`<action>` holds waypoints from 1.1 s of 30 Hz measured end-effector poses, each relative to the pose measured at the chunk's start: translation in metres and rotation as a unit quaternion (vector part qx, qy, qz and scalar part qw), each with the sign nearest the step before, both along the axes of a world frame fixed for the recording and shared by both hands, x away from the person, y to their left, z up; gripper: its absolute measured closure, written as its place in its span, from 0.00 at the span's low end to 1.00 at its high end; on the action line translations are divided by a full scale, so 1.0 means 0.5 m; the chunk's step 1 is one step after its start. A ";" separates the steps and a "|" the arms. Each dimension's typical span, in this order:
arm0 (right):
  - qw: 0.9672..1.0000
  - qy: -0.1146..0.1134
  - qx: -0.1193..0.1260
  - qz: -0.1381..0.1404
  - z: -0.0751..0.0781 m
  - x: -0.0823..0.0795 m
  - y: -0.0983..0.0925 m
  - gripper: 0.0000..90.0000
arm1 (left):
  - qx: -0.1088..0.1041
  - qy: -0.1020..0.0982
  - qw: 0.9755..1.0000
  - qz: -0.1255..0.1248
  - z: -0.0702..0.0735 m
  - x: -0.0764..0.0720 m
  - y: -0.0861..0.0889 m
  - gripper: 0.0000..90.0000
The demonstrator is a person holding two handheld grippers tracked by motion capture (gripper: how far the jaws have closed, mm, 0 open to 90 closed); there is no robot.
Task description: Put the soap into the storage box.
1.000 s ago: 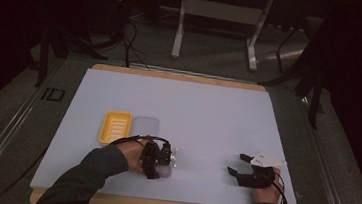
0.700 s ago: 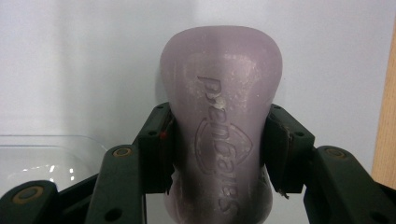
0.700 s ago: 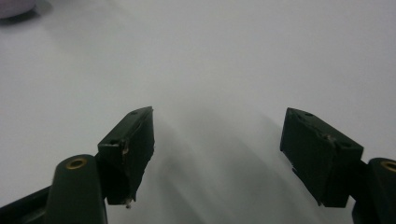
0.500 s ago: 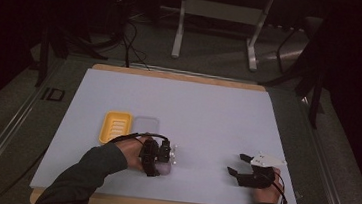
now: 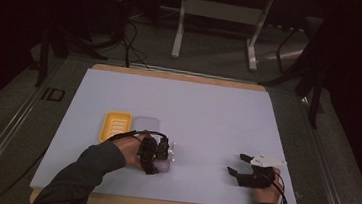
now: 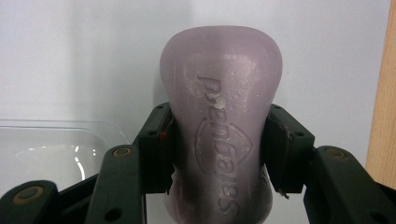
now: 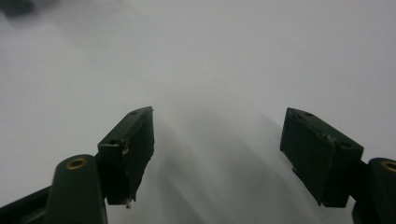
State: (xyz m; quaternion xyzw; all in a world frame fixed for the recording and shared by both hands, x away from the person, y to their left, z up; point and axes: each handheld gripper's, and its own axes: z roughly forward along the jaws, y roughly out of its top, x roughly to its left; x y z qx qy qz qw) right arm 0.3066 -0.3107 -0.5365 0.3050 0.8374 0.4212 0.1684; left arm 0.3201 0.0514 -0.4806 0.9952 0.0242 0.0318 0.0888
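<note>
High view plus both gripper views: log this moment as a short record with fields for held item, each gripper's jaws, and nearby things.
held item: purple soap bar, embossed lettering facing the camera
left gripper: jaws shut on the soap bar's sides
right gripper: jaws open, nothing between them, over bare mat
nearby: yellow soap dish, clear lid beside it
surface: white mat on a wooden-edged table

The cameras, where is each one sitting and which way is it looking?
High view: above the table, looking forward and down; both forearms and grippers show.
Left gripper view: on the left gripper, looking along its jaws, shut on a purple soap bar.
Right gripper view: on the right gripper, jaws open over the table.
Shared: high and left views show the soap.
</note>
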 end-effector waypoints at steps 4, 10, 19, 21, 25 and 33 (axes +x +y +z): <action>1.000 0.000 0.000 0.000 0.000 0.000 0.000 0.29 | -0.002 -0.004 1.000 0.002 0.006 0.002 0.002 0.55; 1.000 0.000 0.000 0.000 0.000 0.000 0.000 0.28 | -0.005 -0.007 1.000 0.007 0.014 0.004 0.005 0.55; 1.000 0.000 0.000 0.000 0.000 0.000 0.000 0.28 | -0.009 -0.010 1.000 0.009 0.025 0.010 0.011 0.56; 1.000 -0.001 0.000 0.000 0.000 0.000 0.000 0.28 | -0.009 -0.014 1.000 0.004 0.028 0.012 0.012 0.55; 1.000 0.000 0.000 0.000 0.000 0.000 0.000 0.28 | -0.009 -0.017 1.000 0.009 0.033 0.012 0.017 0.56; 1.000 0.000 0.000 0.000 0.000 0.000 0.000 0.28 | -0.015 -0.022 1.000 0.017 0.049 0.018 0.030 0.56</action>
